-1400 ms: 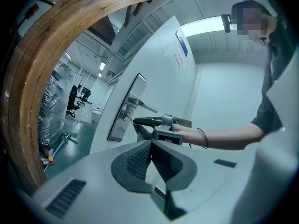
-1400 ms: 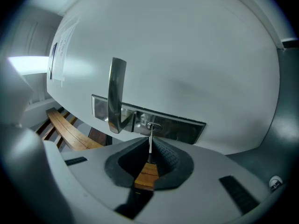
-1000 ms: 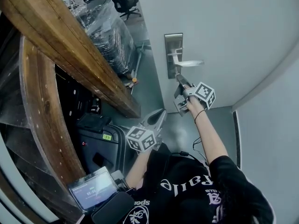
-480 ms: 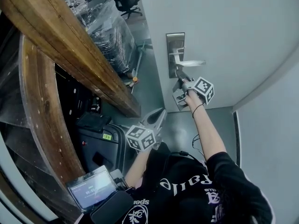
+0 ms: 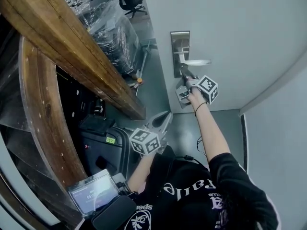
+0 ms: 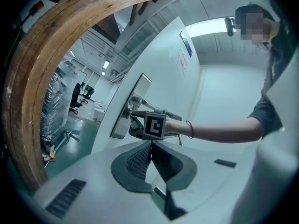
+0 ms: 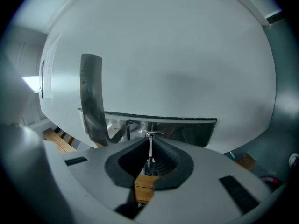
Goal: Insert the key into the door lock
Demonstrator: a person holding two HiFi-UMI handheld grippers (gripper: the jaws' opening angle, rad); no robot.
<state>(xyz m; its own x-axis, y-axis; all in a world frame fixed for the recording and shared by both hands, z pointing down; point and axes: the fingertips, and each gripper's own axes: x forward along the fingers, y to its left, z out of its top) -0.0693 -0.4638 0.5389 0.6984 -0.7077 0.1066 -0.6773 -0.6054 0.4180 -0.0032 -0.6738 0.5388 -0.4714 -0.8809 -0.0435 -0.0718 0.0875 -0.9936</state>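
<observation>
Close to my body, my left claw [image 5: 164, 118] hangs low, jaws pressed together on nothing. Further out, my right claw [image 7: 150, 149] is clamped on the thin metal key [image 7: 150, 154], which stands edge-on between the ribbed pads. The key's tip sits right at the steel lock plate [image 7: 187, 130], just below the lever handle [image 5: 195, 62] on the white door [image 5: 235, 28]. I cannot tell whether it has entered.
</observation>
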